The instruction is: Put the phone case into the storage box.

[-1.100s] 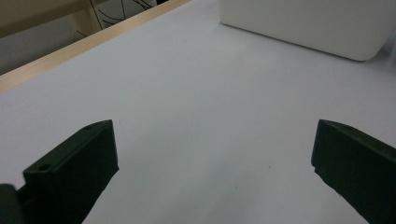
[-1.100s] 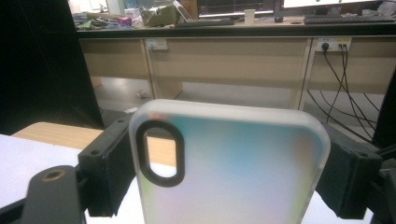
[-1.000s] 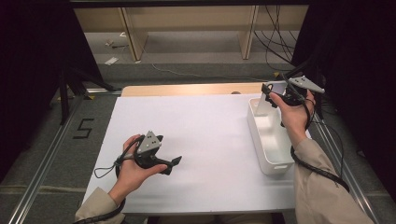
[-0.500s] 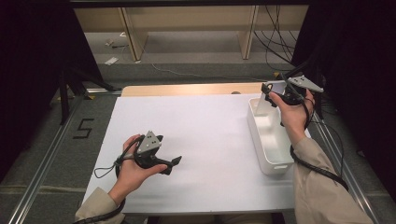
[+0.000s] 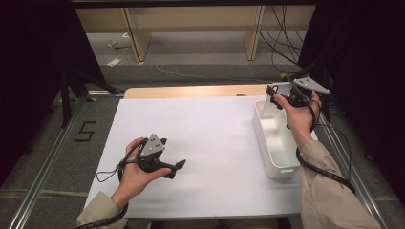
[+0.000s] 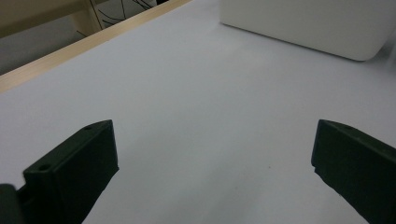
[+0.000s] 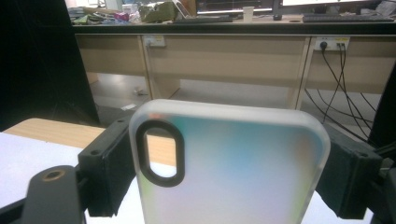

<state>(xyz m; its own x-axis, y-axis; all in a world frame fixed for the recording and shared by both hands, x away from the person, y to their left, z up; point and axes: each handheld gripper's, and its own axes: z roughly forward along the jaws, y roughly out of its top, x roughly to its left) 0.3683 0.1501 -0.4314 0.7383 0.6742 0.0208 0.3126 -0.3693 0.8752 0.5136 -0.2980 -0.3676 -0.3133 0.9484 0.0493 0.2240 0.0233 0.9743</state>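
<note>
Our right gripper (image 7: 224, 186) clamps a translucent phone case (image 7: 233, 163) by its sides, above the white bin's (image 5: 274, 143) far end; the case's bottom is cut off. Our left gripper (image 6: 215, 172) rests wide-jawed on the white tabletop (image 5: 205, 124), holding nothing.

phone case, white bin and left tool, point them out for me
phone case (image 7: 233, 172), right gripper view, middle of its frosted back
white bin (image 5: 275, 138), high view, bare floor inside it
left tool (image 5: 177, 167), high view, between its tips
</note>
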